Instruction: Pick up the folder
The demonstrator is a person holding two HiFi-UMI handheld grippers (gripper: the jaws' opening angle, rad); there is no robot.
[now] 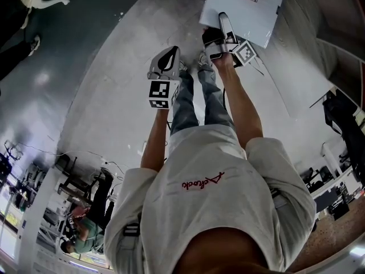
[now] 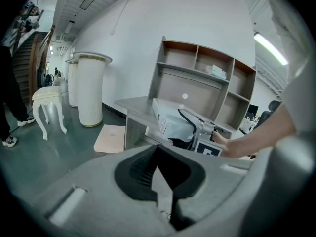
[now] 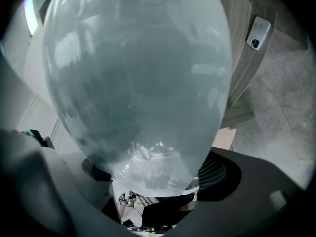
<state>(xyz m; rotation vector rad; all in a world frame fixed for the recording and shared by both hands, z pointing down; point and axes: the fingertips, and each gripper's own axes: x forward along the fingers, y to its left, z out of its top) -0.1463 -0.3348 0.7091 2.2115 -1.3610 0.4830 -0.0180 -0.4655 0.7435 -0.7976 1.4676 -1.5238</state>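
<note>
Folder [image 1: 242, 10] edge between spread right claw [image 1: 224, 27], grey floor [image 1: 114, 107] below.

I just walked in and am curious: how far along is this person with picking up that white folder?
Done: the right gripper is at the folder, which rests on the desk. In hand: its fingers stand wide apart around the folder's edge, not visibly clamped. Left: closing on it and lifting it off. The left gripper hangs aside, shut and empty.
</note>
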